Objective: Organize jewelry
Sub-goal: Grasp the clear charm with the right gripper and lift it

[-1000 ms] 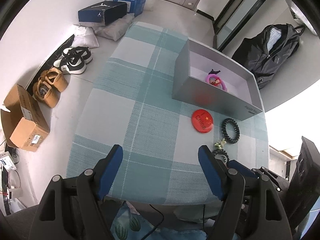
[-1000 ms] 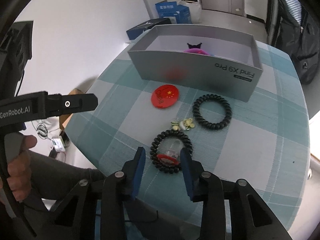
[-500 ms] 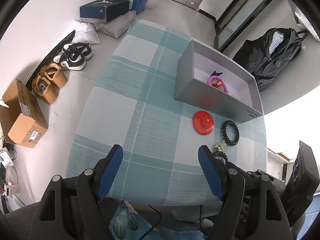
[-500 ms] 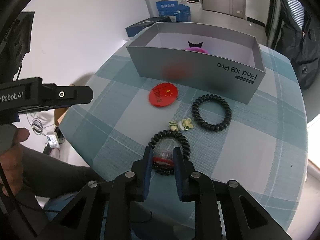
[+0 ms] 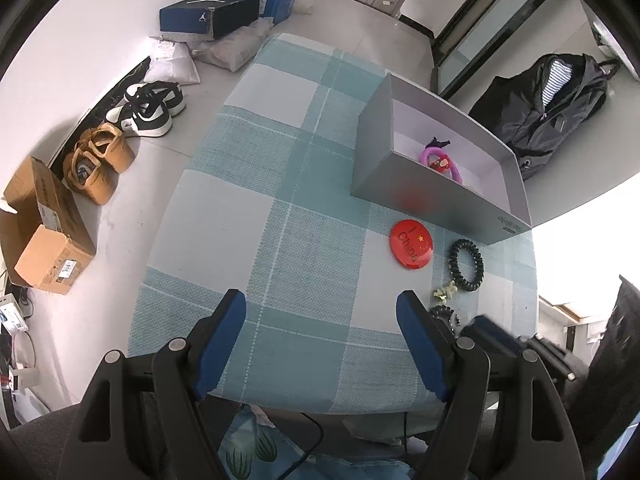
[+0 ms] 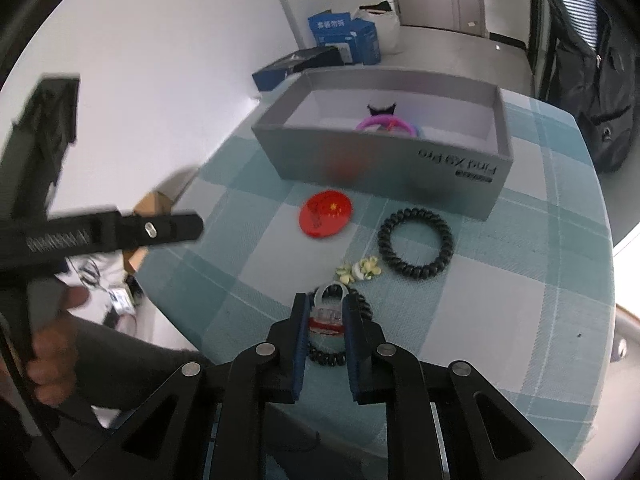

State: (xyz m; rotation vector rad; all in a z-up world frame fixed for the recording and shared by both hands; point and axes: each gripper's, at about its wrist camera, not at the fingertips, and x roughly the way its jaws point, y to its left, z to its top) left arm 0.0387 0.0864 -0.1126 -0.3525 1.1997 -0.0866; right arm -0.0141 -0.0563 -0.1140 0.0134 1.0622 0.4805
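My right gripper [image 6: 326, 309] is shut on a small clear clip with a red band [image 6: 327, 316]. The clip sits inside a black coil hair tie [image 6: 326, 358] near the table's front edge. Just beyond lie a pale flower clip [image 6: 358, 272], a second black coil tie [image 6: 416, 242] and a round red badge [image 6: 326, 212]. An open grey box [image 6: 384, 160] behind them holds a pink ring [image 6: 386, 124]. My left gripper [image 5: 322, 304] hangs open over bare cloth, left of the badge [image 5: 411, 244] and the coil tie [image 5: 466, 266].
A teal checked cloth [image 5: 280, 208] covers the small table. On the floor to the left are shoes [image 5: 148, 108], cardboard boxes [image 5: 44, 220] and a dark shoebox [image 5: 208, 12]. A black bag [image 5: 560, 112] leans at the far right. A hand [image 6: 52, 344] holds the left tool.
The right gripper's jaws have closed from either side onto the clear clip inside the coil tie. The left gripper has stayed open and nearly still.
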